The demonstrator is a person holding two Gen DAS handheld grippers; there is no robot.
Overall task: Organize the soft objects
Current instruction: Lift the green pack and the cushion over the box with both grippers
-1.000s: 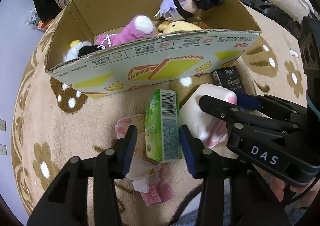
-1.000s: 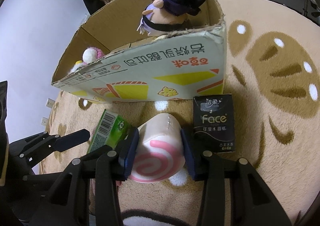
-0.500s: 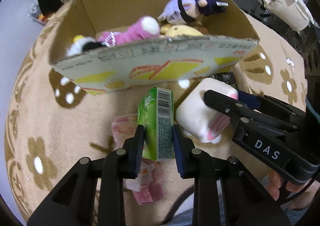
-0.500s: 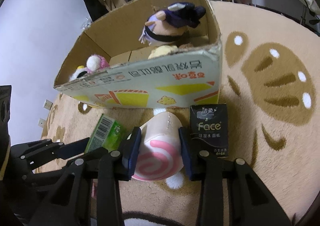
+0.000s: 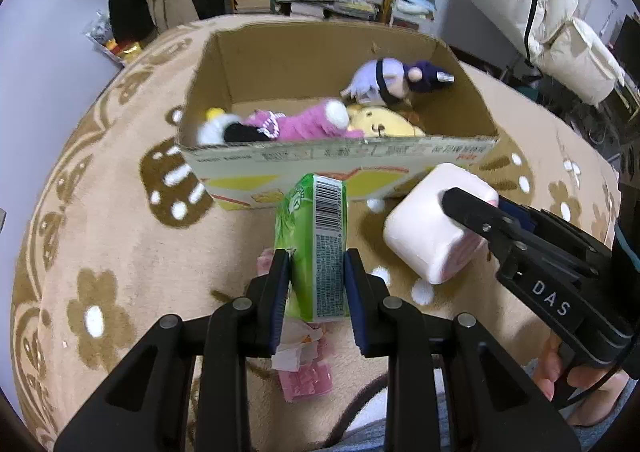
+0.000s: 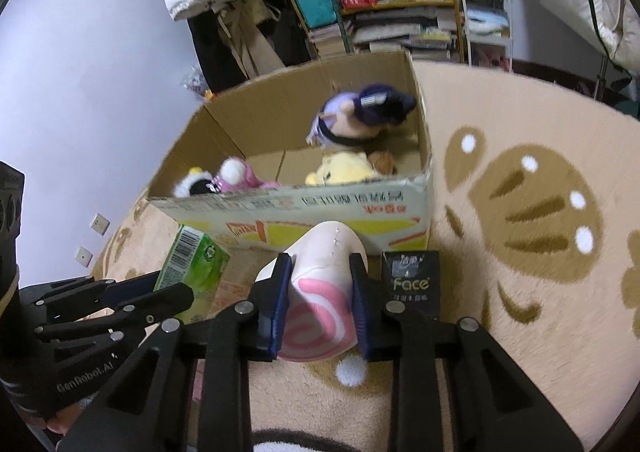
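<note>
My left gripper point(image 5: 316, 266) is shut on a green tissue pack point(image 5: 318, 236) and holds it above the rug, in front of the cardboard box point(image 5: 340, 162). My right gripper point(image 6: 318, 272) is shut on a pink swirl-roll plush point(image 6: 320, 292), also raised; the plush shows in the left wrist view point(image 5: 434, 230). The green pack shows in the right wrist view point(image 6: 192, 272). The open box point(image 6: 304, 212) holds a purple-haired doll point(image 5: 396, 82), a pink plush point(image 5: 296, 124), a yellow plush point(image 5: 380, 126) and a black-and-white plush point(image 5: 224, 130).
A black "Face" tissue pack point(image 6: 411, 280) lies on the beige patterned rug point(image 5: 100, 236) by the box's right corner. Pink tissue packs point(image 5: 306, 372) lie on the rug under my left gripper. Shelves and clothes stand behind the box.
Both grippers have risen with their loads, the left having closed on the green pack. The box interior now shows more from above.
</note>
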